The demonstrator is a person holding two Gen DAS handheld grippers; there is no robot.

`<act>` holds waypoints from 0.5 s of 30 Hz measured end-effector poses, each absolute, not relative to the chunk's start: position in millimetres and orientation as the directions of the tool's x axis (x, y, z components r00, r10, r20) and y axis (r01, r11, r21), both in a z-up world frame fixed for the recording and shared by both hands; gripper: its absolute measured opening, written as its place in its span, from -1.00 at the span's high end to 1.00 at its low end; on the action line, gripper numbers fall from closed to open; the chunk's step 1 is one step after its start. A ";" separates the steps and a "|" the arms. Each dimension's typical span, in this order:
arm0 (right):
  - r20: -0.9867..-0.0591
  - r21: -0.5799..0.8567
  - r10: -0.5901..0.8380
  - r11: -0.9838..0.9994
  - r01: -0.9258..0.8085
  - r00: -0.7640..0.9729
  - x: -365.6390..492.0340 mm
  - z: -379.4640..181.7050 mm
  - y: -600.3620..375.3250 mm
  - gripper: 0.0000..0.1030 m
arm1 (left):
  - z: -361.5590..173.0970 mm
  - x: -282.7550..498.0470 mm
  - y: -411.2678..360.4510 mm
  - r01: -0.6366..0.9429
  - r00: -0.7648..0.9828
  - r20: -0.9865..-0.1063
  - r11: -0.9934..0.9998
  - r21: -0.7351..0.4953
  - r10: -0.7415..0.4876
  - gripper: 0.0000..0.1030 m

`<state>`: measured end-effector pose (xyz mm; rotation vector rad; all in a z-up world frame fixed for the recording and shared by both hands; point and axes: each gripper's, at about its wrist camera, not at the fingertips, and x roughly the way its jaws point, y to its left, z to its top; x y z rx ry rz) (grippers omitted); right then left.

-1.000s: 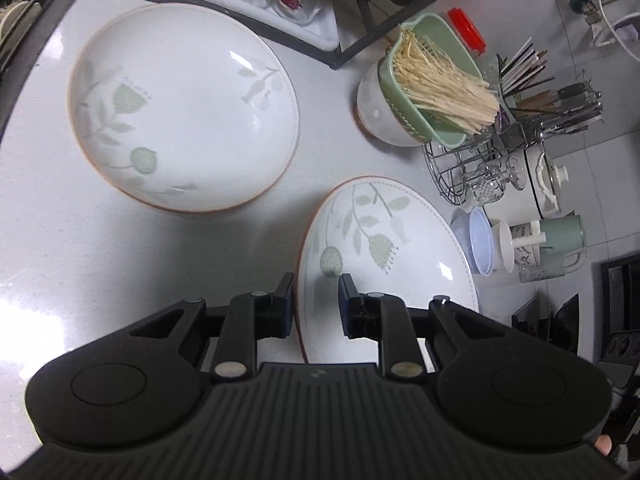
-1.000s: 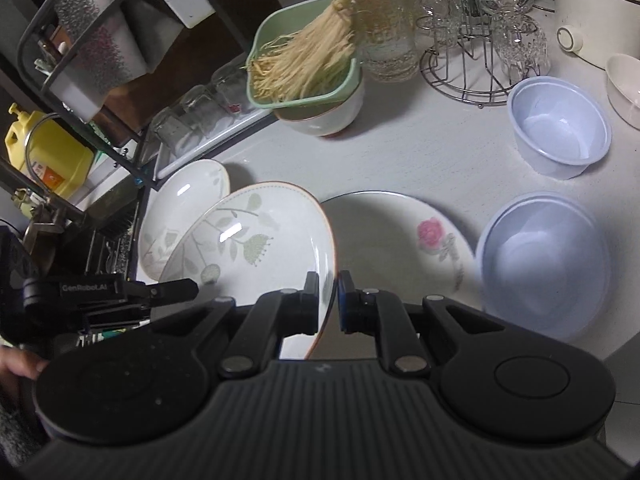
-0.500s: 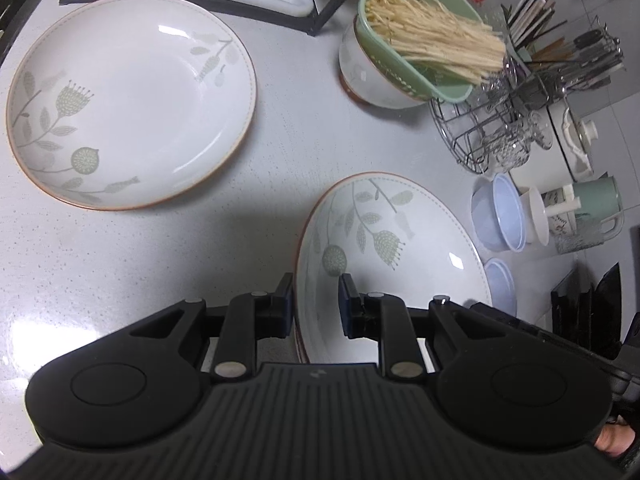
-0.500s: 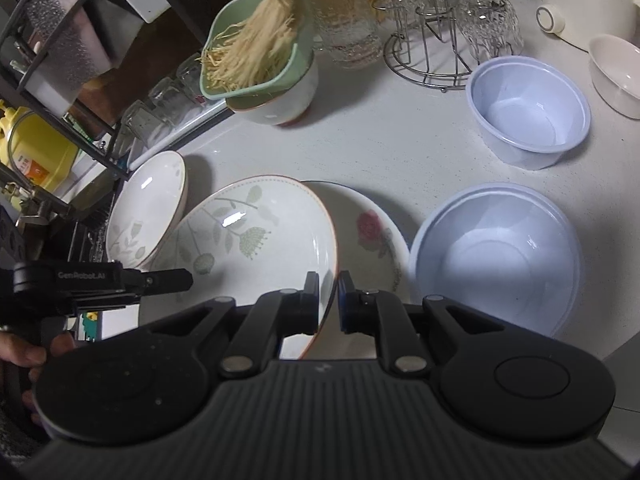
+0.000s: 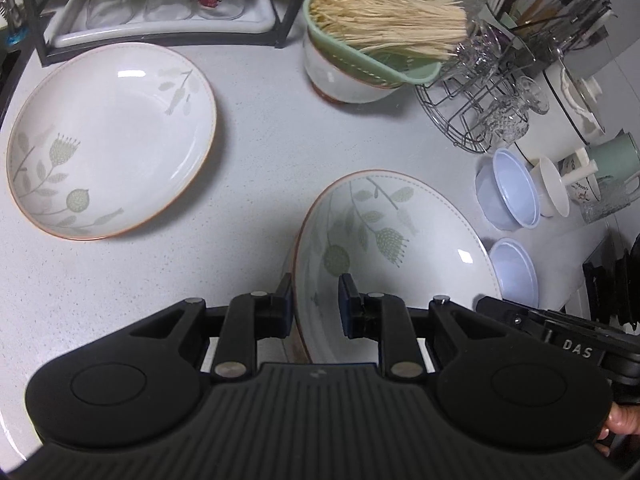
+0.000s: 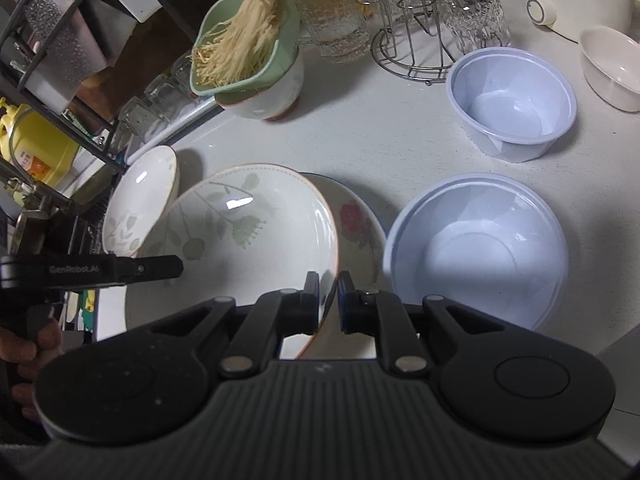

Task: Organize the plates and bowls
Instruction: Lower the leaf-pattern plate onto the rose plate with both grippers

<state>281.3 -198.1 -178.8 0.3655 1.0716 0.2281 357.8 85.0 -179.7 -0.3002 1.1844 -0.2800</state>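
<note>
Leaf plate (image 5: 396,248) pinched at two rims and, by the look of things, lifted a little off the worktop (image 5: 248,184). Left claw (image 5: 316,304) closed narrow on the near left rim, one finger outside, one finger inside the dish. Right claw (image 6: 330,298) closed narrow on the other rim, thin edge squeezed between both fingers. Rose plate (image 6: 358,220) just under and behind, half hidden. Twin leaf plate (image 5: 108,140) flat on the worktop, off to the left and ahead of the left claw, well apart from the held one. Much nearer the left claw than the right. Likely the spot to aim for: across to the left, then flat down on top of the twin. Big blue bowl (image 6: 476,252) and small blue bowl (image 6: 512,100) on the other side, to the right, out of the way. Green strainer (image 5: 372,40) full of pale thin strands at the back, sitting on a white bowl, not on the path to the left.
</note>
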 end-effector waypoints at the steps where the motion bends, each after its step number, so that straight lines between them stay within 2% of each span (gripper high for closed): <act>1: -0.816 0.390 0.349 0.921 -0.006 0.461 281.4 -179.8 -199.3 0.76 | -178.4 358.0 81.1 0.065 0.348 -0.864 0.929 -0.366 -0.364 0.53; 15: -0.833 0.348 0.315 0.937 -0.011 0.455 278.6 -191.5 -205.8 0.75 | -190.1 360.0 47.4 0.162 0.274 -0.925 0.960 -0.227 -0.264 0.51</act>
